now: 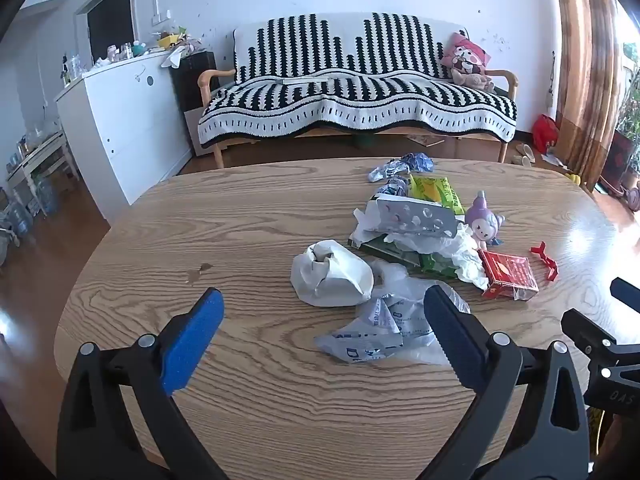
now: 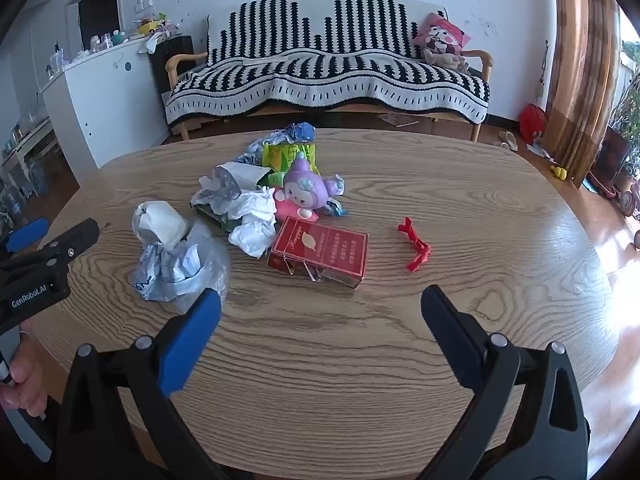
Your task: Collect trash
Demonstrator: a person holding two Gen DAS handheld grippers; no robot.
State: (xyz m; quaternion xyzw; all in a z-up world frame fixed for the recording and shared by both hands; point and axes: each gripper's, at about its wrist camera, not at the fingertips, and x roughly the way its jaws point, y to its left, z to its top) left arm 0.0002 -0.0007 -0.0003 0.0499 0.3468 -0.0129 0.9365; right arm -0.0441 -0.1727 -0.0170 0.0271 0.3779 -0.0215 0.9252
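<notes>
So both hand-held grippers are wide open and holding nothing, left (image 1: 322, 316) and right (image 2: 320, 312). Trash sits mid-surface (image 2: 440, 184) around the red box (image 2: 320, 251): white cup (image 2: 160, 222) and plastic wrappers (image 2: 176, 268) left of it, tissue (image 2: 254, 220) touching, toy (image 2: 302, 194) behind.

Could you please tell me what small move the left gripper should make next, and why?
Probably ease the left gripper forward and down onto the crumpled clear wrapper. Both grippers are open and empty, and that wrapper is the trash lying nearest the left fingers, ahead of the white paper wad on the table.
</notes>
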